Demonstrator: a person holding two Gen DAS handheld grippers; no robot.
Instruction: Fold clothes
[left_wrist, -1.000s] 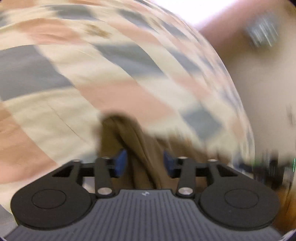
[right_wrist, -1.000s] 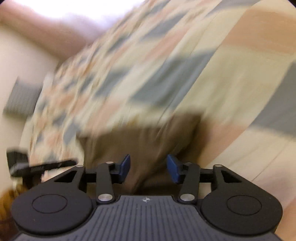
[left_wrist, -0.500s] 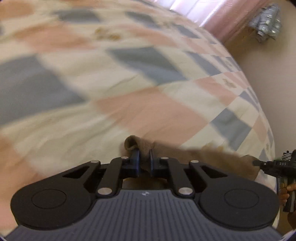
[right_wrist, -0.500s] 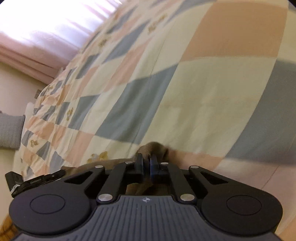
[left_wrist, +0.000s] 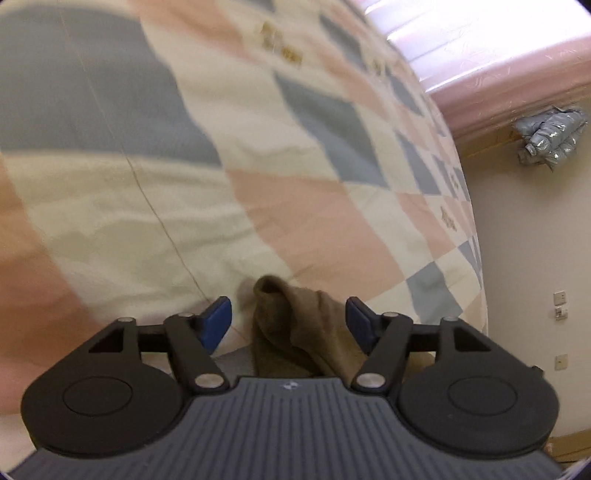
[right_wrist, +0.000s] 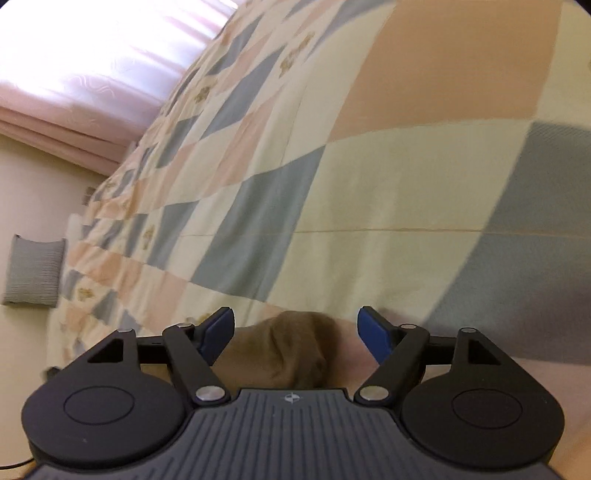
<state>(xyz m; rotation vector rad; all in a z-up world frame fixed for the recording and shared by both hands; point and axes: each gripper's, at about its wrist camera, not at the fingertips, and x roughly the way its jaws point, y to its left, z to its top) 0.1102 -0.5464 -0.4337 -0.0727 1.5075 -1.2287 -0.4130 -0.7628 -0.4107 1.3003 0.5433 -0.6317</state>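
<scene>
Scene: A brown garment (left_wrist: 295, 325) lies on a bed covered by a patchwork quilt (left_wrist: 258, 147) of grey, peach and cream squares.

Left gripper (left_wrist: 290, 319): Fingers spread wide, blue pads on either side of a raised fold of the brown cloth, neither pad touching it.

Right gripper (right_wrist: 297, 328): Fingers likewise spread apart, a rounded hump of the garment (right_wrist: 295, 343) sitting between them, untouched by either pad.

Where the garment is: On the quilt, directly below and just ahead of both tools, most of it hidden under the gripper bodies.

Step in hand: Judged to be a release of two corners after laying a fold down, or the setup for a new pinch; the frames alone do not settle which.

Doing it well: Lift both tools straight up and together so no pad snags the cloth and drags the fold open; check the edges lie matched before the next grasp.

Left view only: A silver padded bundle (left_wrist: 546, 136) against the wall, wall sockets (left_wrist: 559, 301) and a pink curtain (left_wrist: 498, 74).

Right view only: A grey cushion (right_wrist: 33, 271) beside the bed and a bright window drape (right_wrist: 92, 62).
</scene>
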